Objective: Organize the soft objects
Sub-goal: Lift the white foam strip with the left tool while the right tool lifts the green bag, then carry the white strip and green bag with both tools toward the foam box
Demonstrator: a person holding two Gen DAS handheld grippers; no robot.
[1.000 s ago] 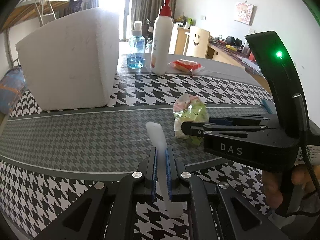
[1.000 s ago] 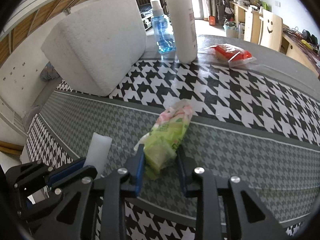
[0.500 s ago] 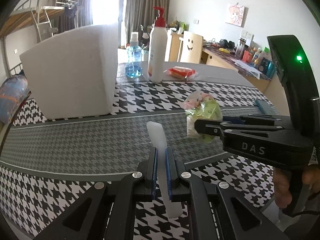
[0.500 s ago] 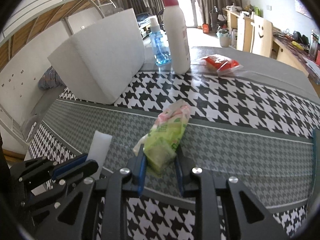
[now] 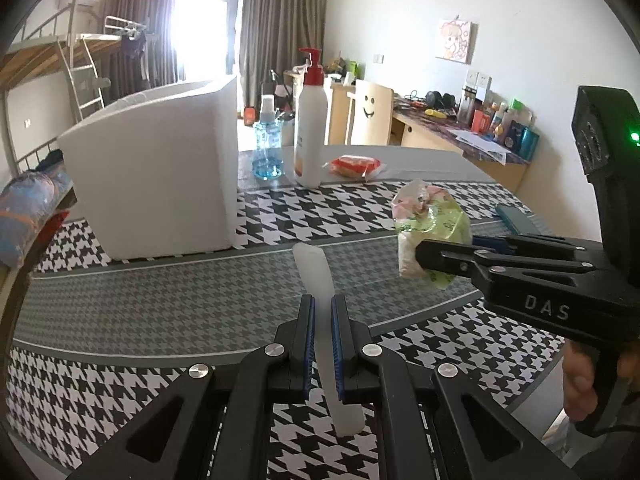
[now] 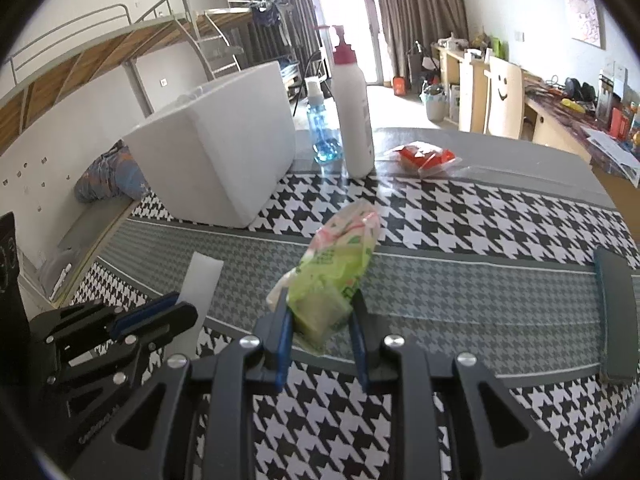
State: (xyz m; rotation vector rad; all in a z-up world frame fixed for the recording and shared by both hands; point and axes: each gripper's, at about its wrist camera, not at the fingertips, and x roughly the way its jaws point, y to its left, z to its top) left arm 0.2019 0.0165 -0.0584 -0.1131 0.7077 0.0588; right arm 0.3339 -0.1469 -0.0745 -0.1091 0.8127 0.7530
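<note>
The left gripper has its fingers squeezed tight on a thin white soft foam strip. The strip is held up in the air, above the near part of the checkered black-and-white surface. Its long way runs straight out ahead of the fingers, w/ one end poking out front and the other end sticking out behind.

The right gripper has its fingers closed on a squishy green-and-pink plastic packet. That packet is up off the surface too. Its long way also points fwd, away from the fingers, and it leans a bit to the right.

The big white foam box sits at the far left part of the surface. Its open top shows in the left view. I think both soft things are meant to go in there.

So the box lies ahead and to the left of both grippers. The left one looks nearer to it, so I'd guess the foam strip can go in first. The right one has to cross further over. Both need to go up over the box rim, bc the walls are tall.

A tall white pump bottle w/ a red top and a small blue spray bottle stand at the far edge, just right of the box. Best keep the packet clear of those.
</note>
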